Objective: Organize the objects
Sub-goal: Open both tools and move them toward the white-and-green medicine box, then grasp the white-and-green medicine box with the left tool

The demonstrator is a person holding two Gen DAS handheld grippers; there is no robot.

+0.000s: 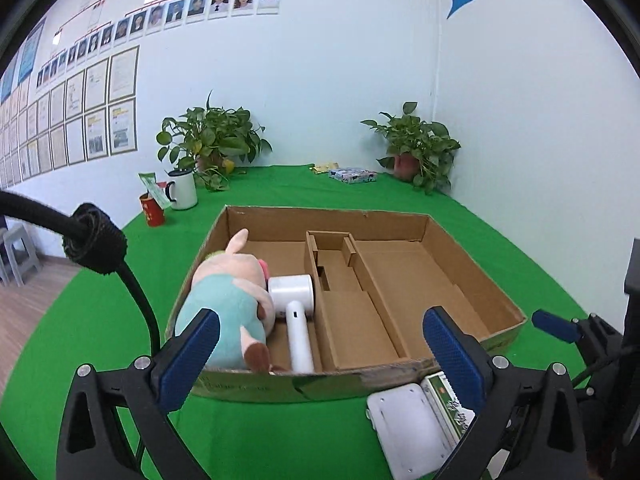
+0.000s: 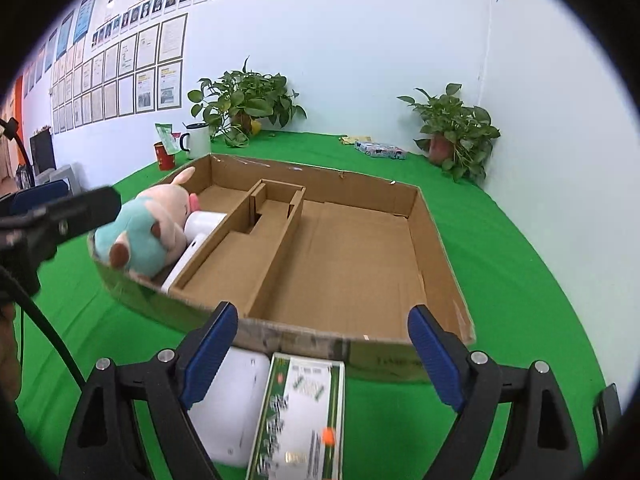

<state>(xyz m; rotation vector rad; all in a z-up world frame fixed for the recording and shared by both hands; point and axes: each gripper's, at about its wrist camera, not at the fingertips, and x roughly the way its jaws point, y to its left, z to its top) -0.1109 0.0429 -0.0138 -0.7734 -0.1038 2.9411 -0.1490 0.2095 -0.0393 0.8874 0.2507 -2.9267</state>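
Left wrist view: the left gripper is hanging wide open w/ nothing between its blue pads, just before the cardboard box. The plush pig and the white hair dryer are lying in the box's left compartment, touching.

Right wrist view: the right gripper is also standing wide open (holding nothing), above the green-white carton and the white case, both on the green cloth beside the box's front wall.

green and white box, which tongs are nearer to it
Right. The right tongs hang open right over the green and white box; the left tongs sit to its left.
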